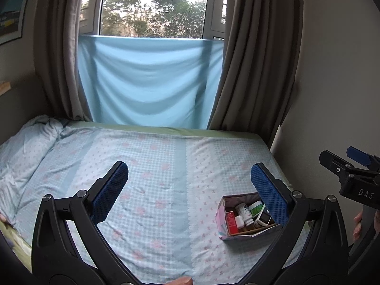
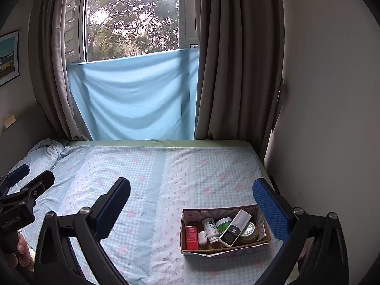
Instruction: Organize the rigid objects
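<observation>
- Sitting on the bed (image 2: 147, 190), the box (image 2: 223, 249) of bottles is lying at about five o'clock from both grippers.
- Right gripper (image 2: 190, 194) is hovering nearer, jaws apart and empty.
- Left gripper (image 1: 190, 180) is likewise gaping, farther off.

Daylit window (image 1: 154, 7) between grey curtains (image 1: 256, 52), blue cloth (image 1: 149, 80) hanging above a checked bed (image 1: 154, 166).

Blue cloth (image 1: 149, 80) over window (image 1: 154, 7), brown curtains (image 1: 256, 54), wall picture (image 1: 11, 14).
</observation>
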`<state>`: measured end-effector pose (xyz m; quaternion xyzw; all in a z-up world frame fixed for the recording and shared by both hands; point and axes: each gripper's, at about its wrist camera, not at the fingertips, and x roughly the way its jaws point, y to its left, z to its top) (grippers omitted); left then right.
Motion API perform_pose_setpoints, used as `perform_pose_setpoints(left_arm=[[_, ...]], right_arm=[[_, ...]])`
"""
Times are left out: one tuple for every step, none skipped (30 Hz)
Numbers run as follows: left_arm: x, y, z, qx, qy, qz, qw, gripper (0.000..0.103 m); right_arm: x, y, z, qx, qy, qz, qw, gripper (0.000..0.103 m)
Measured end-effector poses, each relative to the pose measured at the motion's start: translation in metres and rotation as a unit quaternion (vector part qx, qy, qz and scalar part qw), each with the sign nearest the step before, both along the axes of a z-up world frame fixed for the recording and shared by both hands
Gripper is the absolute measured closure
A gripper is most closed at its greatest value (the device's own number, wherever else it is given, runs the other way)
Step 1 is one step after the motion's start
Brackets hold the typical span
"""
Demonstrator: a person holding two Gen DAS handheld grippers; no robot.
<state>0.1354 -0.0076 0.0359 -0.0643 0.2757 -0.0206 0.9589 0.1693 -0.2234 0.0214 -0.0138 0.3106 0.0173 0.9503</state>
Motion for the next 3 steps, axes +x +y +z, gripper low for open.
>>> perform_pose_setpoints(left_arm=[[0.0002,0.0009,-0.0005,0.001,-0.002,0.001,1.0,0.0],[0.0012,0.0023,-0.0009,0.004,-0.002,0.003,1.0,0.0],[0.0035,0.0037,-0.0022,0.006,0.001,0.003,1.0,0.0]], right_arm=[[0.0009,0.0006,-0.0004,-0.001,0.001,-0.001,1.0,0.0],[0.002,0.0015,-0.0012,-0.003,0.002,-0.003,1.0,0.0],[0.0032,0.0025,-0.0021,-0.005,0.003,-0.004,1.0,0.0]])
